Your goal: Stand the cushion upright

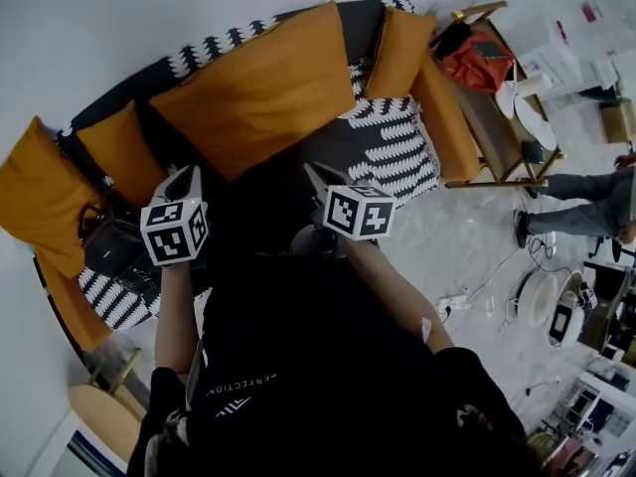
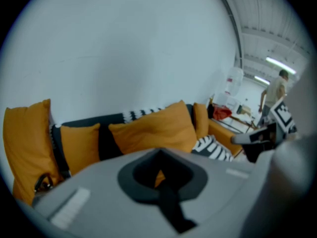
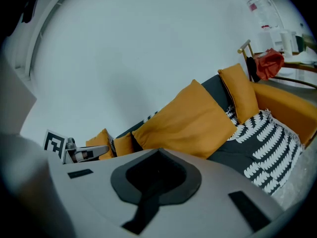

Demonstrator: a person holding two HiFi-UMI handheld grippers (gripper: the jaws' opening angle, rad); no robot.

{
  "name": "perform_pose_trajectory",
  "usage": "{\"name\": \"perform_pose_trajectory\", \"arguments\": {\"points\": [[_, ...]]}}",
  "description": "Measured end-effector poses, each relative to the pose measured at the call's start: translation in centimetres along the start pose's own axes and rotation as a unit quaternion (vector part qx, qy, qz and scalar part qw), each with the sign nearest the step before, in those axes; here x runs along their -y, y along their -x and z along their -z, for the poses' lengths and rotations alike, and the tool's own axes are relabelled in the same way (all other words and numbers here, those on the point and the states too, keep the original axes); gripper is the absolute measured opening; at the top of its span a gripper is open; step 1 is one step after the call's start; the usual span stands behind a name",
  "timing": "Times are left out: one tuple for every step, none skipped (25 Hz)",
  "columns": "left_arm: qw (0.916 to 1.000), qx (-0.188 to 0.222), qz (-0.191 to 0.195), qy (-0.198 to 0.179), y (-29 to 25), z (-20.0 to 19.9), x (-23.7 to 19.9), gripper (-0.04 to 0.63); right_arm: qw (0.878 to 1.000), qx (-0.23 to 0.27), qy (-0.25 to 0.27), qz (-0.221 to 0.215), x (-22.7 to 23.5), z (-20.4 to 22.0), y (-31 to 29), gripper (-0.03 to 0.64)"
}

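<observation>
A large orange cushion (image 1: pixel 258 92) leans against the back of the black sofa (image 1: pixel 288 182); it also shows in the left gripper view (image 2: pixel 153 130) and the right gripper view (image 3: pixel 190 120). Both grippers hover over the seat in front of it and touch nothing. My left gripper (image 1: pixel 185 177) is near the cushion's lower left corner, shut and empty. My right gripper (image 1: pixel 314 172) is just below the cushion's lower right edge, also shut and empty. Each gripper sees the other: the right gripper (image 2: pixel 247 138) and the left gripper (image 3: pixel 81 154).
More orange cushions stand at the left (image 1: pixel 40 202), beside the big one (image 1: pixel 124 152) and at the right end (image 1: pixel 397 53). A black-and-white throw (image 1: pixel 393 147) covers the seat. A wooden side table (image 1: pixel 517 137) holds a red bag (image 1: pixel 479 60). A person (image 1: pixel 586 192) stands at the right; cables lie on the floor.
</observation>
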State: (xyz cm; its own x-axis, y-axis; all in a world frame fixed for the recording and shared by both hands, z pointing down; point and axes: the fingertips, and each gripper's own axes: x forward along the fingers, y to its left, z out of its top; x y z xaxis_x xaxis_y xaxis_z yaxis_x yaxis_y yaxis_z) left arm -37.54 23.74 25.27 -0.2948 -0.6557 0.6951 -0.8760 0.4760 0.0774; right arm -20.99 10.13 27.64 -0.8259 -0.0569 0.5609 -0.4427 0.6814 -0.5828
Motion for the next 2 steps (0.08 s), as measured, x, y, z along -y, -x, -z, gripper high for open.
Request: {"name": "perform_pose_trajectory", "arguments": {"points": [[1.0000, 0.000, 0.000, -0.001, -0.26, -0.19, 0.04, 0.009, 1.000, 0.002, -0.003, -0.002, 0.11, -0.20, 0.06, -0.008], [1.0000, -0.001, 0.000, -0.002, -0.52, -0.38, 0.09, 0.010, 1.000, 0.004, -0.004, -0.004, 0.22, -0.40, 0.11, -0.008]]}}
